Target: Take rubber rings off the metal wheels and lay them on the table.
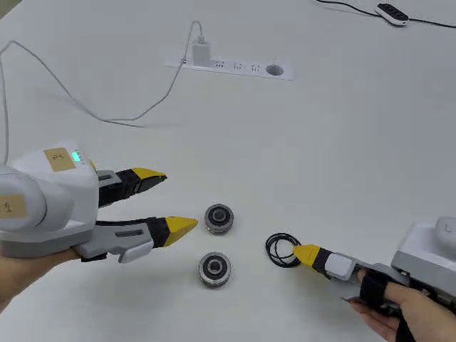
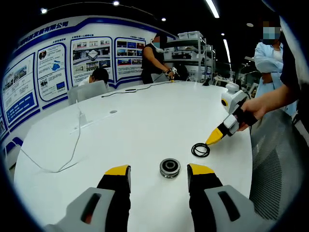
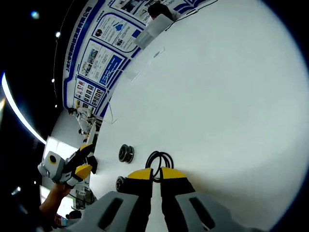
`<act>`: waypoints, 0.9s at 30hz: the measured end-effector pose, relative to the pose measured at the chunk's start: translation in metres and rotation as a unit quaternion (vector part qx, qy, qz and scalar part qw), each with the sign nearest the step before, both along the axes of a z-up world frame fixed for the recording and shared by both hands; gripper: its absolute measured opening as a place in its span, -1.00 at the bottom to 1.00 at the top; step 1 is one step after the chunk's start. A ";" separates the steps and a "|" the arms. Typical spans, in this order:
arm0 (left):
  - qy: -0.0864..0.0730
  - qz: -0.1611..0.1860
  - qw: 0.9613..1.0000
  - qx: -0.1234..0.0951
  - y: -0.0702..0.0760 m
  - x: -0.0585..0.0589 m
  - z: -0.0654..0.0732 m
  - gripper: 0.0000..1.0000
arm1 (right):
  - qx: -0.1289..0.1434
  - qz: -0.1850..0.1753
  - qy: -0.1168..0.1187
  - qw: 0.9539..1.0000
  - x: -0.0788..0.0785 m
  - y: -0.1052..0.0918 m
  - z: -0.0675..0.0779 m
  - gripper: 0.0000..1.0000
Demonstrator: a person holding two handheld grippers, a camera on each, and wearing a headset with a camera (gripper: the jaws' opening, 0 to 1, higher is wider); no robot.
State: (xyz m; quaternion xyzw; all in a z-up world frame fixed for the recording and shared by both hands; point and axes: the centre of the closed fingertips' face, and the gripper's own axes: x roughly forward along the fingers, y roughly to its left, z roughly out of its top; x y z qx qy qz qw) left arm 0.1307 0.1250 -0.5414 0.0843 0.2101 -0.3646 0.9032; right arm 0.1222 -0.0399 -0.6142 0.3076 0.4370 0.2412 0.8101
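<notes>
In the right gripper view, one metal wheel at 7 o'clock is half hidden behind the right hand-held gripper. The rubber rings overlap, so I cannot count them. Words on the wall posters are too small to read.

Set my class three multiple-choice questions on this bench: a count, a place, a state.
1. How many metal wheels? A one; B two; C four.
2. Where are the black rings? A on a wheel; B on the table at the right gripper's tip; C beside the power strip.
3. The left gripper is: A open, empty; B shut; C clamped on a wheel.
Answers: 1B, two stand between the grippers; 2B, they lie flat by its yellow tip; 3A, its jaws stand apart.
</notes>
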 end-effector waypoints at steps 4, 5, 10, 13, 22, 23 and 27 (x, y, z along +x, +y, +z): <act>0.001 0.005 1.000 0.000 0.003 -0.003 -0.001 -0.03 | -0.027 0.017 -0.020 0.999 -0.001 -0.004 0.001 -0.75; 0.002 0.005 1.000 0.001 0.004 -0.004 -0.002 -0.03 | -0.036 0.023 -0.026 0.999 -0.002 -0.005 0.001 -0.75; 0.001 0.013 1.000 -0.003 0.009 -0.008 -0.001 -0.03 | -0.089 0.061 -0.075 0.991 -0.001 -0.011 0.001 -0.67; 0.001 0.023 1.000 -0.002 0.015 -0.011 -0.001 -0.02 | -0.121 0.094 -0.139 0.978 0.002 -0.010 0.010 -0.66; -0.002 0.051 0.999 -0.004 0.032 -0.023 0.003 0.02 | -0.199 0.142 -0.221 0.944 0.002 -0.013 0.025 -0.53; -0.003 0.055 0.998 -0.005 0.034 -0.024 0.004 0.02 | -0.204 0.145 -0.225 0.942 0.002 -0.015 0.025 -0.52; -0.009 0.077 0.997 -0.011 0.045 -0.028 0.010 0.06 | -0.218 0.147 -0.246 0.933 0.002 -0.021 0.034 -0.51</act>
